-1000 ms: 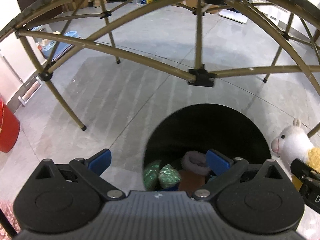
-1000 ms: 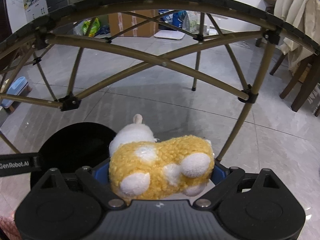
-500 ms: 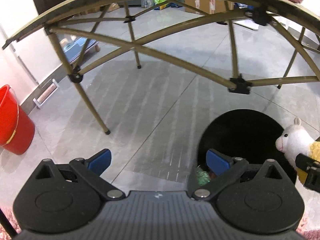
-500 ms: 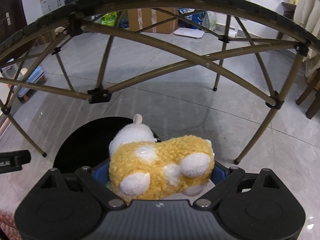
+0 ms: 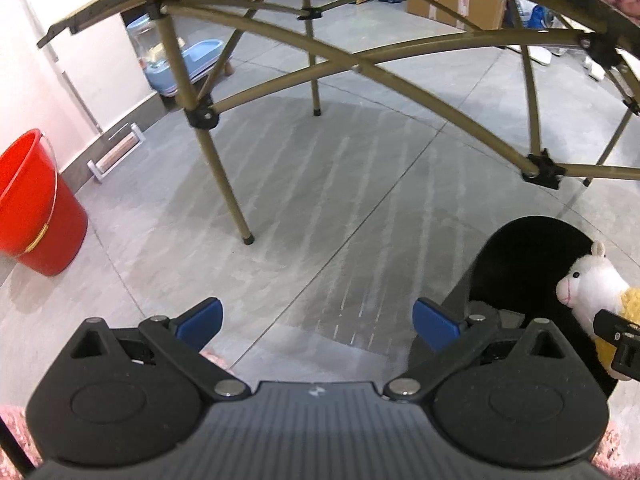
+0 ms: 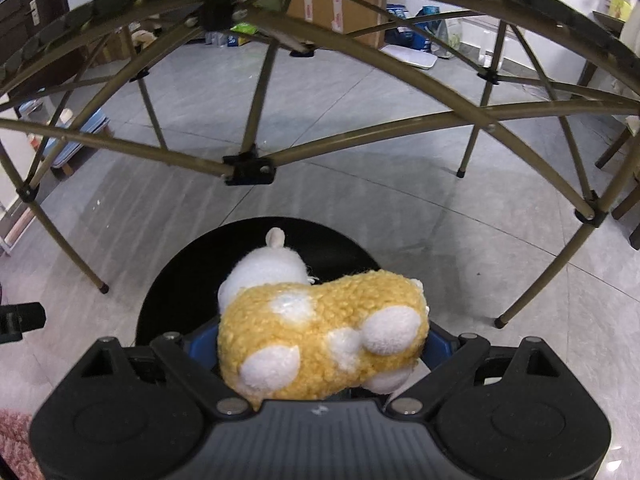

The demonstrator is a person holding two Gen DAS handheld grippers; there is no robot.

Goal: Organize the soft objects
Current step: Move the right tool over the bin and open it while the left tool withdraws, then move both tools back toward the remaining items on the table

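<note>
While the left gripper (image 5: 318,322) is held wide with nothing between its blue pads over grey floor tiles (image 5: 320,200), a red bucket (image 5: 34,208) is seen far left. To its right, the yellow-and-white alpaca plush (image 6: 320,336) is clamped across its body by the right gripper (image 6: 316,350) above the black round bin (image 6: 184,280).

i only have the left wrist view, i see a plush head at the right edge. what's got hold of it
Observer: The right gripper has it; the yellow and white plush sits clamped between its blue pads, belly and feet facing the camera.
Operator: is it over the black bin yet
Observer: In the right wrist view the black bin opening lies right behind the plush, so it looks lined up over it, though I cannot judge the height.
Operator: anything on the far right i can't see
Observer: Yes, dark wooden chair legs stand beyond the folding table frame on that side.
</note>
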